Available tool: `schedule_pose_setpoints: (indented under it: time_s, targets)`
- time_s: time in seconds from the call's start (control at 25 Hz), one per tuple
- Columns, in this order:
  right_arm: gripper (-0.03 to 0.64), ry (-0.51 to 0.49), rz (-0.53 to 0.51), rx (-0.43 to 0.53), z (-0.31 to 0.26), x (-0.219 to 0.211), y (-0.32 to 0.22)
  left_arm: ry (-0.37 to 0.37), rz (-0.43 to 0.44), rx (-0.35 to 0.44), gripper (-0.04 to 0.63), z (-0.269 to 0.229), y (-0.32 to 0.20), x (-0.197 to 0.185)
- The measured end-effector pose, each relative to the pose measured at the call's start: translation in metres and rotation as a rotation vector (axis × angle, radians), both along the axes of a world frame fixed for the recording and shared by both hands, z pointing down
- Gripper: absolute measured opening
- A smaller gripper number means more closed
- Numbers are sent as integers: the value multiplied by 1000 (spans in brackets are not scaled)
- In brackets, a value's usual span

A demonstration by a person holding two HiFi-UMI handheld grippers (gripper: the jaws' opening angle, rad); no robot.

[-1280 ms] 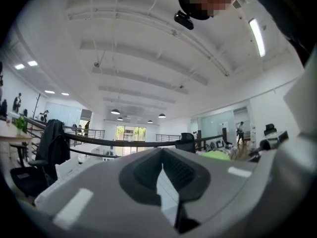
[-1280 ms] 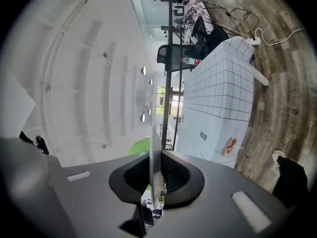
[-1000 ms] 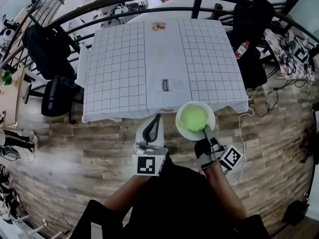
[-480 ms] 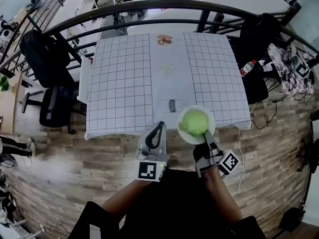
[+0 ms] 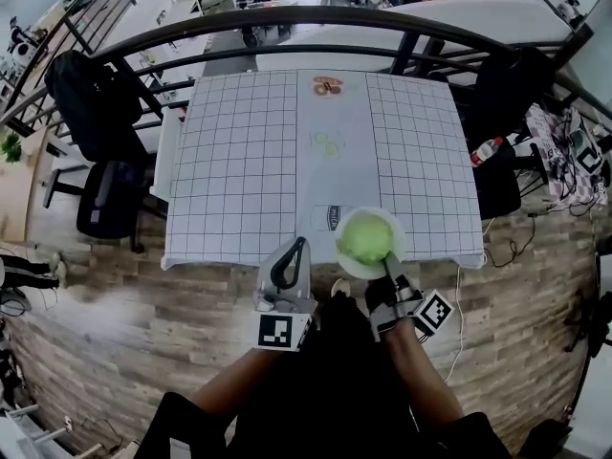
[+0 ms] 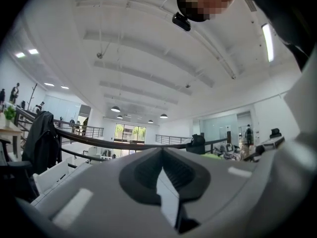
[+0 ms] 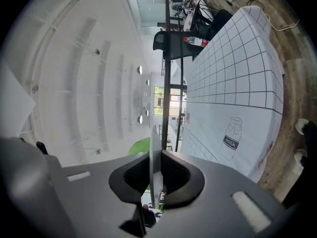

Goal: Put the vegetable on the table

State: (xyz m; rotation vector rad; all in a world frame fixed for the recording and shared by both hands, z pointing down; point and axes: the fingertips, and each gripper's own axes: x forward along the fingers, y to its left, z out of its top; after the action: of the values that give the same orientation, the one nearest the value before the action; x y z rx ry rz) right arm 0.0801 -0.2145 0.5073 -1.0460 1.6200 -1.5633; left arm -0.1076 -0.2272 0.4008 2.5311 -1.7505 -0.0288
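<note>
A pale green leafy vegetable lies on a round white plate. My right gripper is shut on the plate's near rim and holds it over the near edge of the table. In the right gripper view the thin white plate stands edge-on between the pads of my right gripper, with the green vegetable behind it. My left gripper is shut and empty, left of the plate above the floor. In its own view the left gripper points toward the ceiling.
The gridded tablecloth has a plain centre strip with printed pictures: a milk bottle, green slices and a brown item. A black chair stands at the left, a railing behind, a bottle at the right.
The table has come closer. The plate with the vegetable, held before over the floor in front of the table, now hangs over the table's near edge. Both grippers keep their state.
</note>
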Motion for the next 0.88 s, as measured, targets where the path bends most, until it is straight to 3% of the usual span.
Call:
schedule_pose_setpoints:
  time_s: [0.28, 0.88]
  targets:
    - [31, 2, -70, -14, 15, 13, -27, -2, -92, -19, 8, 19, -22, 8]
    - [31, 66, -144, -38, 76, 6, -102, -7, -126, -30, 8, 23, -51, 13]
